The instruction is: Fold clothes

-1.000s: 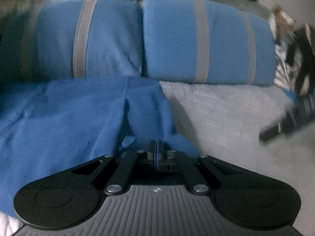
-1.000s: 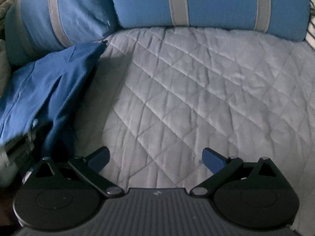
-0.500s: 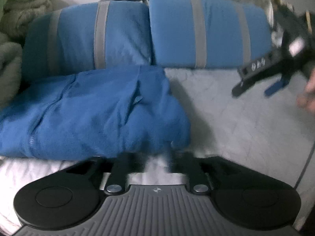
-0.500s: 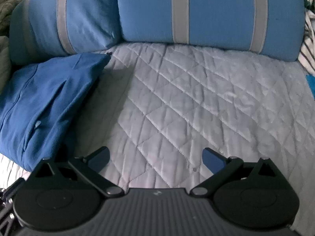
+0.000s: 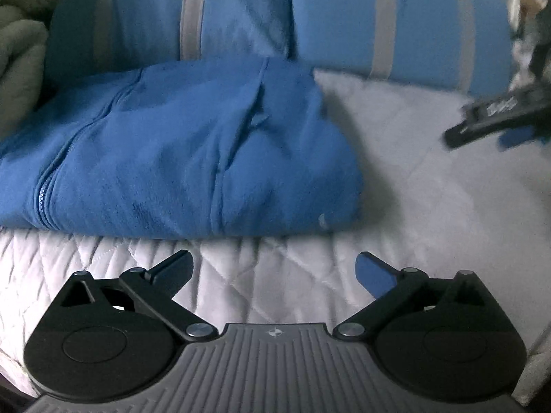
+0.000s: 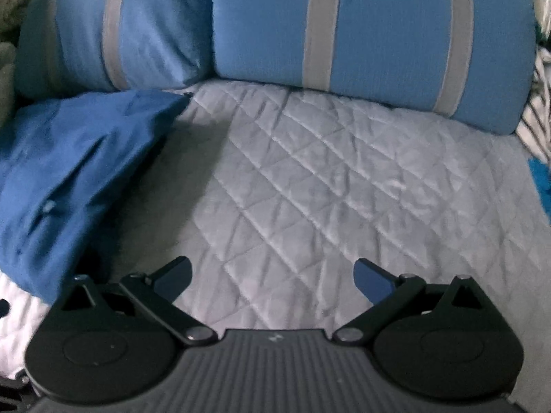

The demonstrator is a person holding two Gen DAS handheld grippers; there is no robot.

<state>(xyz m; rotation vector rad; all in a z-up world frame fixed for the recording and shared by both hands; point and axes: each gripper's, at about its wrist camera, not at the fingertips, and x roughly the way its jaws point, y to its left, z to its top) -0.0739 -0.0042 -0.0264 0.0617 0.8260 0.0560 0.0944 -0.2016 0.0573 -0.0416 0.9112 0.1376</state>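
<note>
Both the left hand-held gripper (image 5: 273,268) and right hand-held gripper (image 6: 272,273) gape empty; the puffy folded blue jacket (image 5: 179,158) could spring open unpressed.

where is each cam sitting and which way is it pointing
Left wrist: on the left gripper, facing the folded blue jacket and blue pillows; its open fingers show, and the right gripper at far right.
Right wrist: on the right gripper, facing the quilted cover and the pillows; its open fingers show.
Shared: jacket, pillows, quilted cover.
</note>
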